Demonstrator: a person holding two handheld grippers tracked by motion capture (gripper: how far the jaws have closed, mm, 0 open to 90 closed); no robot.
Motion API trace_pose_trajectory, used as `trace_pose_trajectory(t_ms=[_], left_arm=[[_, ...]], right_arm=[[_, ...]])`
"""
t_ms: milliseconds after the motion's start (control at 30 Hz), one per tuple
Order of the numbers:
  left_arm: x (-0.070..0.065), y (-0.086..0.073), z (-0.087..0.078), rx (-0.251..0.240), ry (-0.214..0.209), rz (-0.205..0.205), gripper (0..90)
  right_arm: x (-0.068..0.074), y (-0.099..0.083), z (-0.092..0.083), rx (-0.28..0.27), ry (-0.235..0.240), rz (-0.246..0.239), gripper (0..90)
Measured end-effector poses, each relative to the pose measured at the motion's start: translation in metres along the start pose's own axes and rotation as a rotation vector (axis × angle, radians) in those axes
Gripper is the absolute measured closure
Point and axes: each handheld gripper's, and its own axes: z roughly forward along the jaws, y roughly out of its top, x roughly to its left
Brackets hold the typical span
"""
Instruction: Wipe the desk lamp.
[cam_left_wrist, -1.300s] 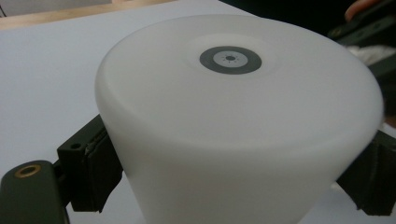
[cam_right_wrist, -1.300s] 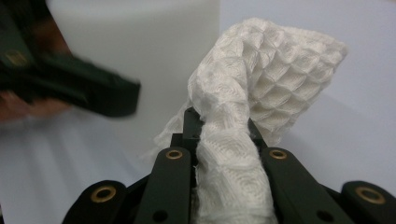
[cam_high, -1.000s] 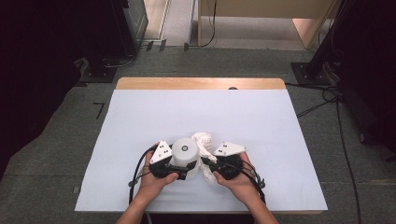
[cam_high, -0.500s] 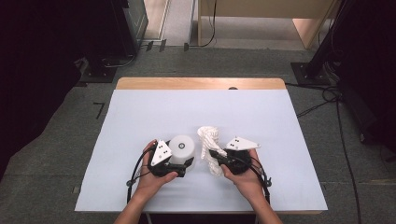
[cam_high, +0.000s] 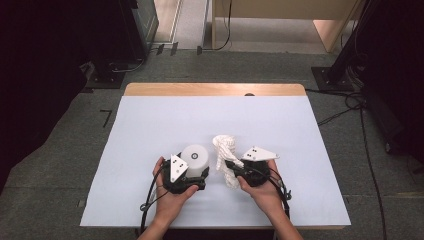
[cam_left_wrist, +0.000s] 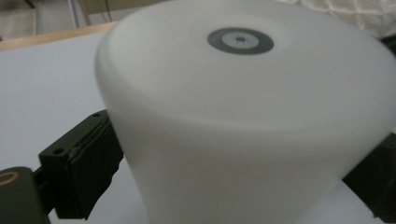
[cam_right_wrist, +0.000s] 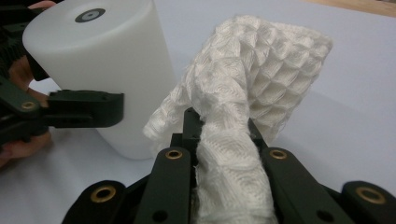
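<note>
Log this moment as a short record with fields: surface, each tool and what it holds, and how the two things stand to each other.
surface: table under a white sheet, wooden edge at the far side
left tool: shut on the white cylinder, a jaw on either side
cylinder state: upright on the sheet, dark ring mark on its top
right tool: shut on the white mesh cloth
cloth state: bunched, rising above the jaws, one end hanging below
relation: cloth to the right of the cylinder in the high view, close, contact cannot be told
</note>
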Motion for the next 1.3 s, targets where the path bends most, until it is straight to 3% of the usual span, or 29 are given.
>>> trace_pose_trajectory(t_ms=[67,167,200,333,467,533,667,700,867,1067,1200,1300], left_arm=[[0.000,-0.001,0.001,0.000,0.010,0.001,7.4],[0.004,0.000,0.000,-0.004,-0.027,0.022,8.1],[0.008,0.000,-0.001,-0.006,-0.056,0.022,8.2],[0.021,0.005,-0.006,-0.050,-0.249,-0.004,8.3],[0.026,0.008,-0.009,-0.069,-0.321,-0.015,8.3],[0.026,0.006,-0.007,-0.056,-0.329,-0.007,8.2],[0.025,0.003,0.000,0.008,-0.316,0.014,8.2],[0.026,0.002,0.001,0.002,-0.321,0.015,8.2],[0.027,0.003,0.001,0.013,-0.331,0.019,8.3],[0.024,0.004,0.001,0.018,-0.334,0.046,8.2],[0.024,0.004,0.001,0.023,-0.335,0.046,8.2],[0.028,0.005,0.001,0.025,-0.347,0.019,8.2]], right_arm=[[0.001,-0.001,0.002,0.004,0.002,-0.002,79.4],[0.003,-0.002,0.004,0.009,0.000,-0.012,79.4],[0.003,-0.002,0.004,0.008,-0.002,-0.013,79.4],[0.008,-0.002,0.005,0.013,-0.016,-0.037,79.4],[0.015,-0.004,0.010,0.036,-0.050,-0.079,79.4],[0.021,-0.006,0.014,0.060,-0.084,-0.113,79.4],[0.029,-0.006,0.017,0.064,-0.042,-0.122,79.6],[0.030,-0.005,0.016,0.057,-0.032,-0.119,79.6],[0.033,0.004,0.002,-0.035,0.016,-0.111,79.8],[0.039,0.009,-0.012,-0.164,0.004,-0.174,79.7],[0.037,0.007,-0.010,-0.152,0.017,-0.181,79.9],[0.036,0.002,0.000,-0.083,0.033,-0.175,79.8]])
